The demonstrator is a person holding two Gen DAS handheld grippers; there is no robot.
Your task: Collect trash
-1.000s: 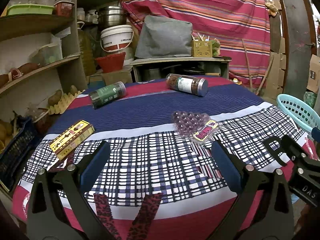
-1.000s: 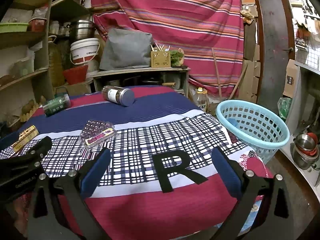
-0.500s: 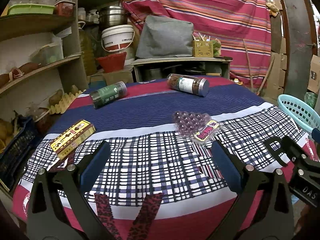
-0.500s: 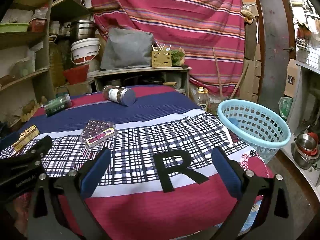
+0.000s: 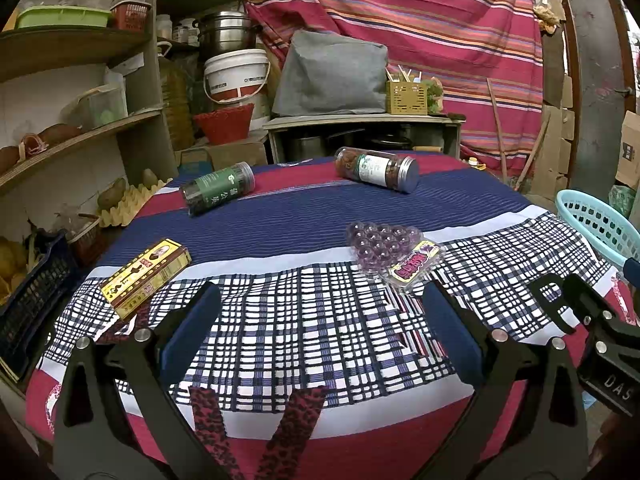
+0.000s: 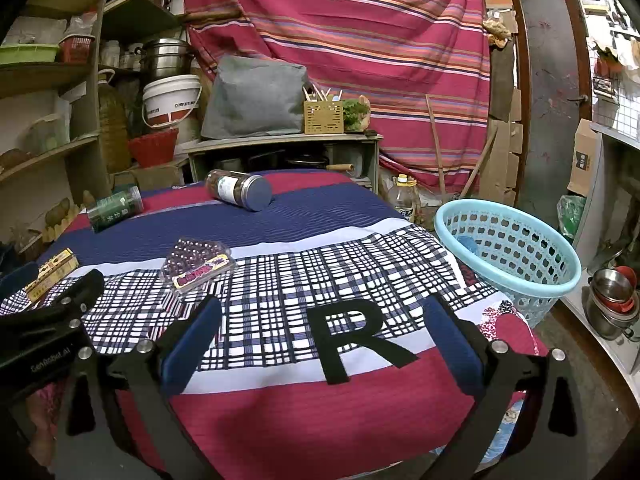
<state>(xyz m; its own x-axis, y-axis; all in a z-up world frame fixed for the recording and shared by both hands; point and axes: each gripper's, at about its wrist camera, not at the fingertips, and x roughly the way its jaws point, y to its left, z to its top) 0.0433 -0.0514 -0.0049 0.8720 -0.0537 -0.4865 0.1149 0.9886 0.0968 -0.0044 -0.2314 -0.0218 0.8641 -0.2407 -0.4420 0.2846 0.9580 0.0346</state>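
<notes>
Four pieces of trash lay on the cloth-covered table (image 5: 280,216). Nearest the grippers was a clear plastic blister tray (image 5: 394,254), a cluster of purple domes with a purple label at its near end, on the border between the blue stripe and the plaid. Judged very light, thin-walled and easily crushed; the domed top looks slippery, so a pinch across the flat labelled end or the two long edges seems safest.

At the left edge lay a flat yellow carton (image 5: 146,278). Probably light and stiff; take it across its narrow width.

Toward the far side were two cylindrical jars, both on their sides and well apart. The green-labelled jar (image 5: 218,193) held dark contents; the silver-lidded jar (image 5: 376,169) held brownish contents, kind not legible. Both appeared largely full, so heavier than the rest, smooth, and liable to roll; grip across the body, not the lid.

The light blue basket (image 6: 508,248) stood off the table's right side, just beside its edge. It is the likely receptacle. Something blue showed low inside; otherwise its contents could not be made out.

Left gripper (image 5: 320,332) hovered over the near plaid area with jaws spread wide, holding nothing. Right gripper (image 6: 320,336) was likewise spread and empty, above the black "R" mark (image 6: 356,340) on the cloth. No item was touched by either.
</notes>
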